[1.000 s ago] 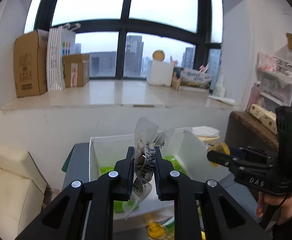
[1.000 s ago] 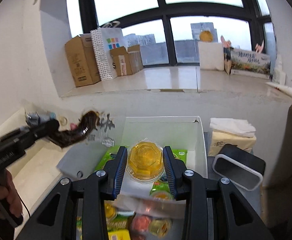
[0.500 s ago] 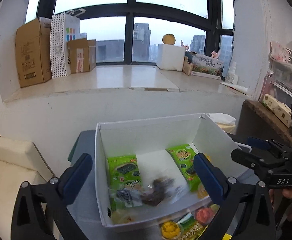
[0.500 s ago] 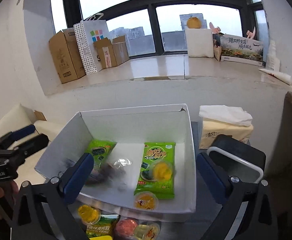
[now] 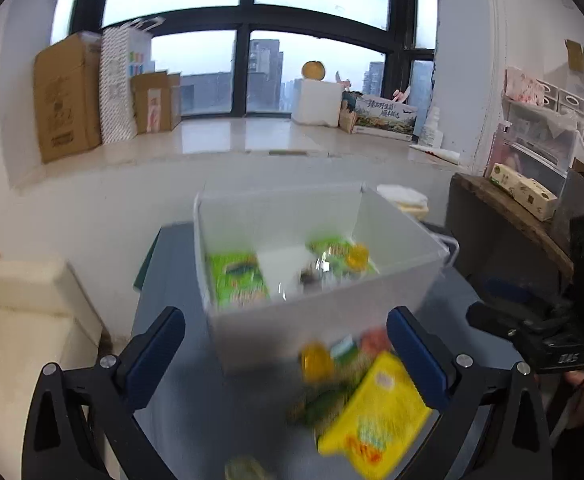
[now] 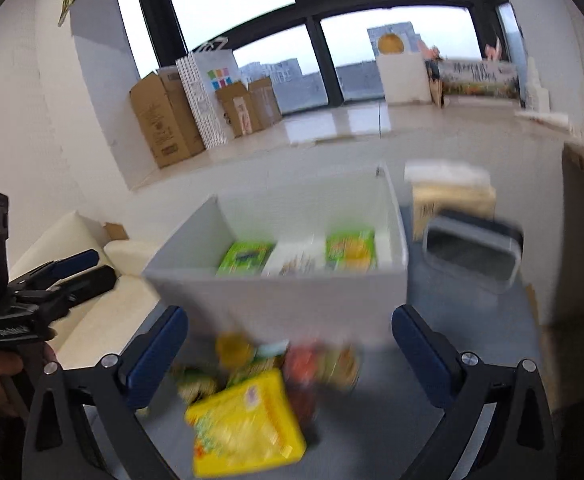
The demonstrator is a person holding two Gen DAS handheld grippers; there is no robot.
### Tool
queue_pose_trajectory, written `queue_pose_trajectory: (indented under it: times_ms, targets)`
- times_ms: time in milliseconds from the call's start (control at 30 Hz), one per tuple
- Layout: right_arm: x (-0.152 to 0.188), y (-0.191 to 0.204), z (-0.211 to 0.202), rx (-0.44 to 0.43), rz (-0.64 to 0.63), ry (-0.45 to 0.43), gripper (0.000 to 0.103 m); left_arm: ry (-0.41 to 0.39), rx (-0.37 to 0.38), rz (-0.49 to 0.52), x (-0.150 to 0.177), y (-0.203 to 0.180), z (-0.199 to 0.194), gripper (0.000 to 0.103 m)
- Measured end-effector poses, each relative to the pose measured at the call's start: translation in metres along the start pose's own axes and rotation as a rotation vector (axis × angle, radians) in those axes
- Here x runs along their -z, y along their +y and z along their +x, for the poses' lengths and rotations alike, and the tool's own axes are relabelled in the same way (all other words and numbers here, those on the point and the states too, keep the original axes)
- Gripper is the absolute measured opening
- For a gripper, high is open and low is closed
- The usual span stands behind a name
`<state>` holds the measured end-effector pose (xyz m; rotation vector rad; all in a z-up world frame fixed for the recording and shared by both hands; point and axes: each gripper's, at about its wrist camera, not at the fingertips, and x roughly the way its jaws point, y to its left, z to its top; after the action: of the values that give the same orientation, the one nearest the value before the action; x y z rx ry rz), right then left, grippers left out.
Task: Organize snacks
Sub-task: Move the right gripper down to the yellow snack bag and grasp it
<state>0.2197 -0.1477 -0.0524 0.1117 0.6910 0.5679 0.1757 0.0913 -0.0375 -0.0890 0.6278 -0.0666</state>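
A white box (image 5: 324, 312) (image 6: 284, 304) stands on the grey table and holds two green snack packs (image 5: 238, 280) (image 6: 350, 250), a clear packet (image 5: 312, 276) and a yellow jelly cup (image 5: 358, 256). In front of it lies a pile of loose snacks with a yellow bag (image 5: 372, 416) (image 6: 244, 424) and a yellow jelly cup (image 5: 316, 360) (image 6: 234, 348). My left gripper (image 5: 288, 344) is open and empty, held back from the box. My right gripper (image 6: 288, 344) is open and empty above the pile. Both views are blurred.
A dark grey bin (image 6: 472, 252) and a tissue box (image 6: 448, 192) stand right of the white box. A cream sofa (image 5: 20, 320) is at the left. A wooden shelf (image 5: 508, 216) is at the right. Cardboard boxes (image 5: 68, 96) sit on the windowsill.
Both grippers opened and dropped their snacks into the box: the clear packet from the left, the jelly cup from the right. Both have since pulled back toward the loose pile.
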Motion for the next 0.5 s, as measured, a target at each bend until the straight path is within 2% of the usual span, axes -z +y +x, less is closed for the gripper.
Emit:
queue_pose_trajectory:
  times_ms: [133,267,367,500]
  targets:
    - [0.050,0.009,0.000,0.026,0.075,0.057,0.103,0.022,-0.001,-0.063,0.044,0.015,-0.021,0.103]
    - [0.082,0.010,0.007,0.027,0.179,0.084,0.103,0.052,0.006,-0.127,0.075,0.028,-0.028,0.103]
    - [0.094,0.010,0.020,0.001,0.251,0.101,0.103,0.067,0.021,-0.156,0.089,0.034,-0.030,0.103]
    - [0.101,0.021,0.035,0.038,0.229,0.131,0.103,0.065,0.034,-0.151,0.093,0.035,-0.030,0.103]
